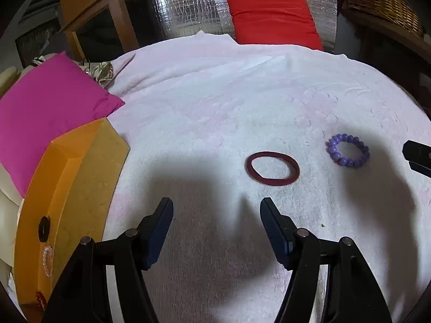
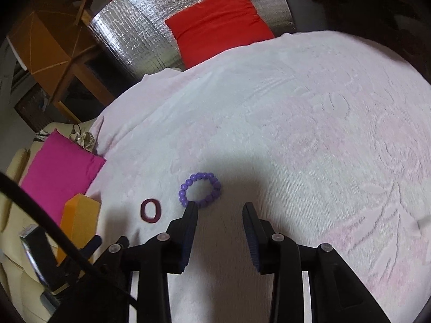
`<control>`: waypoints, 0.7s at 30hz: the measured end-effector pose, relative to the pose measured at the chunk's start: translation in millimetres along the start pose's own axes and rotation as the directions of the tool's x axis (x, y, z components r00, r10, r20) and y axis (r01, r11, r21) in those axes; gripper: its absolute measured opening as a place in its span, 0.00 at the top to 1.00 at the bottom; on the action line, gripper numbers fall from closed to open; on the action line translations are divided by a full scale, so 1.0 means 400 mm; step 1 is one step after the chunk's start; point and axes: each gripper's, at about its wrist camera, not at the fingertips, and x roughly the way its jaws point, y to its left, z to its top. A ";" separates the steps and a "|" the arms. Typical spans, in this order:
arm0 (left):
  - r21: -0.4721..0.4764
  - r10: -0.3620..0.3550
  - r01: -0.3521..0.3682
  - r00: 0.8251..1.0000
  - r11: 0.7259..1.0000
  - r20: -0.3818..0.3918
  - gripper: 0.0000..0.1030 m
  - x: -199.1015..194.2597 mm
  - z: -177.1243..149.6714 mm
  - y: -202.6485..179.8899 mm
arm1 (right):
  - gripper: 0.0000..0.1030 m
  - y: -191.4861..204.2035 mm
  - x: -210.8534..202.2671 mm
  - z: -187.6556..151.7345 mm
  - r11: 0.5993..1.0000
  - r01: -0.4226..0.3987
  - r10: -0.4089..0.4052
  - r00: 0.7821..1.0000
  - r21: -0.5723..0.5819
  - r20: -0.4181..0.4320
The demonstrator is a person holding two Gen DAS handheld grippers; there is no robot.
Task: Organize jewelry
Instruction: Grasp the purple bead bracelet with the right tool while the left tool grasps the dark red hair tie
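A dark red bangle (image 1: 272, 168) and a purple bead bracelet (image 1: 347, 150) lie flat on the white towel (image 1: 215, 107). An open orange jewelry box (image 1: 72, 188) stands at the left edge, with a pale pink bead bracelet (image 1: 47, 259) and a red piece (image 1: 40, 298) on it. My left gripper (image 1: 216, 207) is open and empty, just short of the bangle. My right gripper (image 2: 219, 207) is open and empty above the towel, its left fingertip right at the near rim of the purple bracelet (image 2: 200, 189). The bangle (image 2: 150, 210) and box (image 2: 78, 220) lie to its left.
A pink cushion (image 1: 51, 113) lies left beside the box, a red cushion (image 1: 274, 18) beyond the towel's far edge on silver foil matting (image 1: 188, 2). Wooden furniture (image 1: 89, 8) stands at the back left, a wicker basket (image 1: 382, 2) at the back right.
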 end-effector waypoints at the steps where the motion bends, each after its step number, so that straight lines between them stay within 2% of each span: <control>1: -0.003 0.000 0.000 1.000 1.000 -0.002 0.34 0.005 0.002 0.004 | 0.64 0.004 0.012 0.005 1.000 0.014 -0.014 1.000 -0.017 0.003; 8: -0.024 -0.020 0.020 1.000 1.000 0.014 0.34 0.035 0.017 0.038 | 0.64 0.005 0.064 0.028 0.999 0.037 -0.037 0.999 -0.034 -0.003; 14: -0.043 -0.082 0.084 0.995 0.996 0.059 0.34 0.047 0.032 0.060 | 0.64 0.022 0.098 0.044 0.999 0.043 -0.043 0.999 -0.030 -0.008; 16: -0.044 -0.117 0.120 0.991 0.992 0.072 0.34 0.050 0.039 0.058 | 0.64 0.030 0.115 0.046 0.997 0.070 -0.070 0.997 -0.044 -0.009; 21: -0.044 -0.157 0.160 0.986 0.986 0.063 0.34 0.072 0.050 0.037 | 0.63 0.033 0.158 0.043 0.993 0.100 -0.102 0.994 -0.063 -0.035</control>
